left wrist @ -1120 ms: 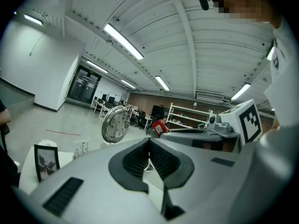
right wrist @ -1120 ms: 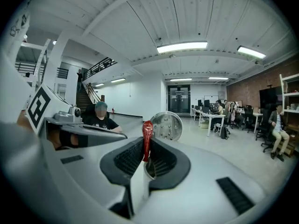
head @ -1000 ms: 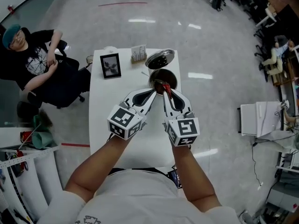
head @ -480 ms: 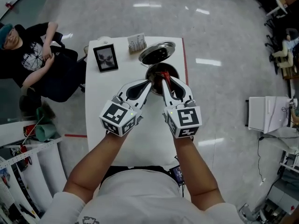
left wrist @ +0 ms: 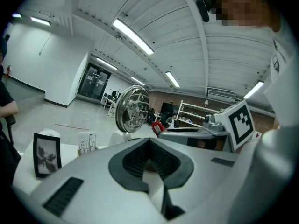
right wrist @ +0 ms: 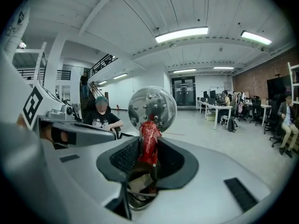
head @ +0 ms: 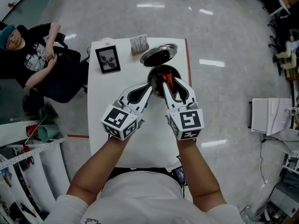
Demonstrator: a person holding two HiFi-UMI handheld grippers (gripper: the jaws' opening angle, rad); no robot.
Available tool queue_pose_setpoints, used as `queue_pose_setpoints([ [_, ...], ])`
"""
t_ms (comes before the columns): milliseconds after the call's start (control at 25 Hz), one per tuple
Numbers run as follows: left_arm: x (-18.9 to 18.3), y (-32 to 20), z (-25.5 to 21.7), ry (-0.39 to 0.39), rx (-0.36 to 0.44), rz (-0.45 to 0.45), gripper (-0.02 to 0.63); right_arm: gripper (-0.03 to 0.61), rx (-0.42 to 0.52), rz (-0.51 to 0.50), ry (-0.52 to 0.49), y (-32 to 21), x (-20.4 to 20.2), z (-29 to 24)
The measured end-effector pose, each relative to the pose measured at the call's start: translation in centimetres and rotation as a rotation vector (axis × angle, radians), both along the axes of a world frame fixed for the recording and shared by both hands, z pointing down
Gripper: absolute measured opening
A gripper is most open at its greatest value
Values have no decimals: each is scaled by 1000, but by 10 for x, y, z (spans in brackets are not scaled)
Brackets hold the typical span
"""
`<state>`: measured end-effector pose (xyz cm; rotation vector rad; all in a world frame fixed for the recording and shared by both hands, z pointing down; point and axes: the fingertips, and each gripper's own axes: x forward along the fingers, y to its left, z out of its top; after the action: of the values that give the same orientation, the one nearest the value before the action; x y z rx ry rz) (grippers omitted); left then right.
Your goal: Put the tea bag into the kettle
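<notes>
Two jaws of the right gripper (right wrist: 147, 157) have just been spreading around the red tea bag (right wrist: 149, 139) above the open kettle (head: 153, 76), so the drop seems under way and the bag must fall clear inside, while the left gripper (left wrist: 149, 146) is pressed together, empty.

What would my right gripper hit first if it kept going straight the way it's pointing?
Most likely the open kettle lid, standing straight ahead of the right gripper, though depth is unclear. Its jaws have just been opening, with the red tea bag between them.
</notes>
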<state>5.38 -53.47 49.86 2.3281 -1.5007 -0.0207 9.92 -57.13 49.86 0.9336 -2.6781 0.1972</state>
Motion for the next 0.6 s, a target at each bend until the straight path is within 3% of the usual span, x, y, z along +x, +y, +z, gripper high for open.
queue_pose_setpoints([
  [280,-4,5,-1,-1,-2,-14,11,232,1,-6,-7,2,-1,0],
  [600,-4,17,-3,-14,6,-18,11,232,-1,-1,8,13,1,3],
])
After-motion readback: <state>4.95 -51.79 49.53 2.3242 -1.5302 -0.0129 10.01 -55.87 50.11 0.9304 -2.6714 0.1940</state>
